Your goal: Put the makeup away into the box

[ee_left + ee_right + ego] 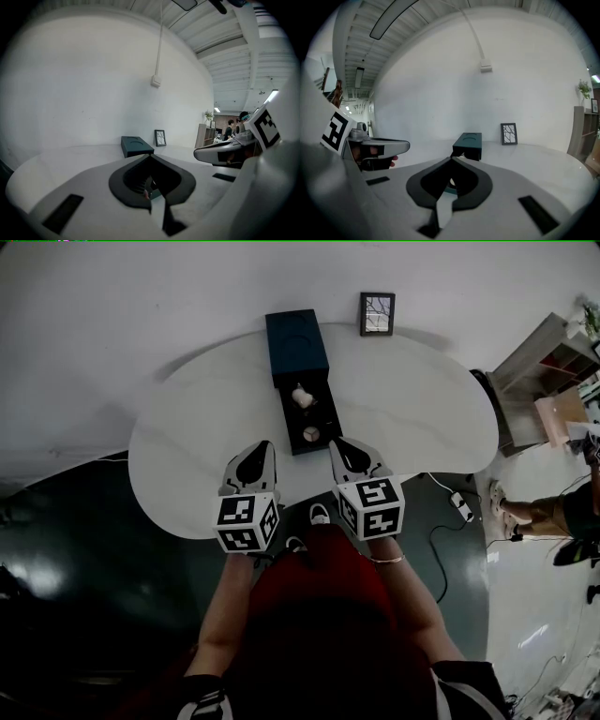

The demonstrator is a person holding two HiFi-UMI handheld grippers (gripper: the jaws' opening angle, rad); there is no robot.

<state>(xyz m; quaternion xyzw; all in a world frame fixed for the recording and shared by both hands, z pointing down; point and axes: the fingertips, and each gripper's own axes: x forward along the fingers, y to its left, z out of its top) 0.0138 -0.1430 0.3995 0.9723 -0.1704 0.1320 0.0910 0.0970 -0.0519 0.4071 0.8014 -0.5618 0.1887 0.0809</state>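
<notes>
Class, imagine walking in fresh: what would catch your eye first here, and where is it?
A dark blue box sits on the white table, its drawer pulled open toward the person, two makeup items inside. Nearer, the left gripper and right gripper, jaws shut and empty, flank the drawer's end. A framed picture stands by the far wall.

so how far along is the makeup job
Done: a white piece and a round piece lie in the open drawer of the box; no makeup loose on the table. In hand: nothing; left gripper and right gripper are shut, empty. Left: likely closing the drawer.
</notes>
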